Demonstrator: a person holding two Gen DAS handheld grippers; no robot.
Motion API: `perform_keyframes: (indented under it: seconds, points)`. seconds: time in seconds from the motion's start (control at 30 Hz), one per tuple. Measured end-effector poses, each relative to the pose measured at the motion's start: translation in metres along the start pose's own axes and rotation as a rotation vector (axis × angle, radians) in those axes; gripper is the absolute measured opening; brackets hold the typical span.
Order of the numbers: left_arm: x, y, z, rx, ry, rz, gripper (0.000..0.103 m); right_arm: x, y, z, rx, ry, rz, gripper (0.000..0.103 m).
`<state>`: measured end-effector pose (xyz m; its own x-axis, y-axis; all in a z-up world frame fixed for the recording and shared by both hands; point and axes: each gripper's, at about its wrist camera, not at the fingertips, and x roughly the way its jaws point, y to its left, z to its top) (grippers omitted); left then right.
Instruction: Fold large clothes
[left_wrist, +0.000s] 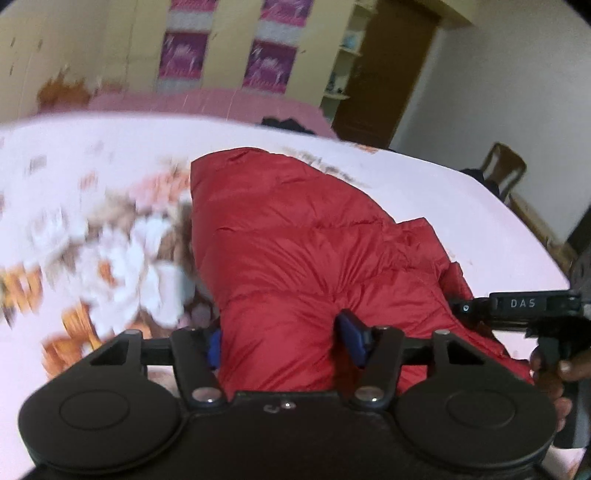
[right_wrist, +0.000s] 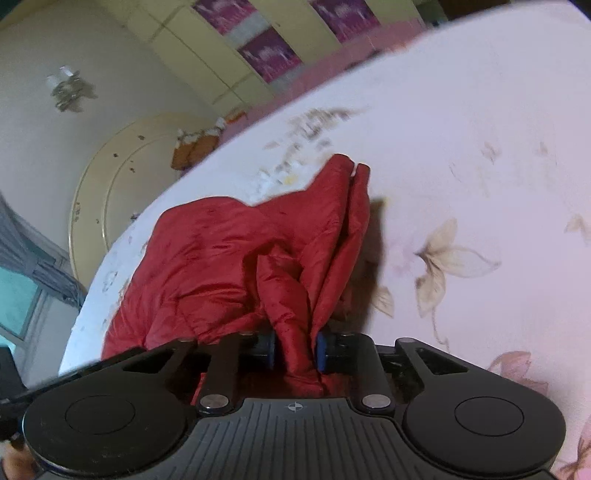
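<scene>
A red puffer jacket (left_wrist: 295, 236) lies on the bed with the pale floral sheet (left_wrist: 74, 155). My left gripper (left_wrist: 284, 343) has its blue pads on either side of a thick bunch of the jacket, pressed into it. The right gripper shows at the right edge of the left wrist view (left_wrist: 517, 306), at the jacket's edge. In the right wrist view the jacket (right_wrist: 229, 251) is bunched and lifted in folds. My right gripper (right_wrist: 295, 349) is shut on a narrow fold of the jacket's edge.
The bed's sheet (right_wrist: 480, 166) stretches wide around the jacket. A pink headboard (left_wrist: 207, 103) and a cupboard wall stand behind. A wooden chair (left_wrist: 504, 170) and a door (left_wrist: 384, 66) are at the right. A round cream panel (right_wrist: 110, 184) leans by the wall.
</scene>
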<state>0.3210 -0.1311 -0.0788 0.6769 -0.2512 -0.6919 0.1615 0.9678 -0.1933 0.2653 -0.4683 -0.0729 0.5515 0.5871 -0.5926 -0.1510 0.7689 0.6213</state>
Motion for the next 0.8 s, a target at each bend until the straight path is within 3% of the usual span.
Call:
perform_keyframes:
  seconds: [0.13,0.27,0.5,0.8]
  points:
    - [-0.014,-0.013,0.01,0.125,-0.014,0.016,0.057,-0.013,0.033,-0.009,-0.057,-0.042,-0.011,0.019]
    - [-0.03,0.0,0.013,0.157,-0.039,-0.012,0.057,-0.015,0.074,-0.017,-0.099,-0.08,-0.036,0.019]
    - [-0.072,0.079,0.018,0.123,-0.07,-0.029,0.057,0.018,0.15,-0.03,-0.132,-0.089,-0.04,0.019]
    - [-0.107,0.189,0.011,0.034,-0.072,-0.019,0.057,0.108,0.262,-0.046,-0.198,-0.043,-0.034,0.019]
